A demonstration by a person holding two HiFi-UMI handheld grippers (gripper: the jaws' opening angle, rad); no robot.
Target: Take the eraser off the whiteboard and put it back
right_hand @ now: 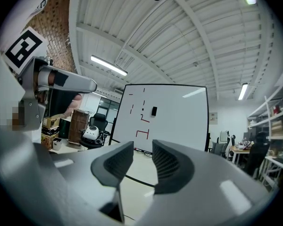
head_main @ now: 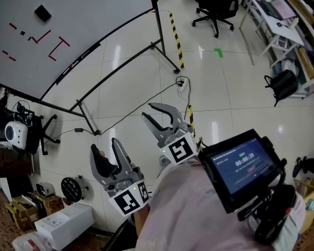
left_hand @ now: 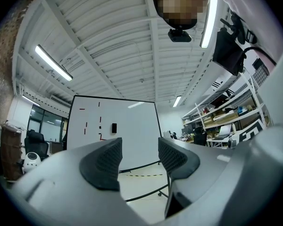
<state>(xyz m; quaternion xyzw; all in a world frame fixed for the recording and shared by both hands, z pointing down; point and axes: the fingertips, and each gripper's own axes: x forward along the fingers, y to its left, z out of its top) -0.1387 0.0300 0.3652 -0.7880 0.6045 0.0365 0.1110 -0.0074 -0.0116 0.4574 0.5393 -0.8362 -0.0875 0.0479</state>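
**A:** The whiteboard (head_main: pixel 83 20) fills the head view's upper left, well apart from both claws. Which stage is this?

**B:** It fits either one, waiting to be lifted or already put back, because the eraser (head_main: pixel 42 12) sits on the board. The left gripper (head_main: pixel 105 146) and right gripper (head_main: pixel 158 118) are both spread and empty.

**A:** What do the gripper views show?

**B:** They face the board upright, with the eraser at centre frame. Only the head view shows its stand (head_main: pixel 166 58).
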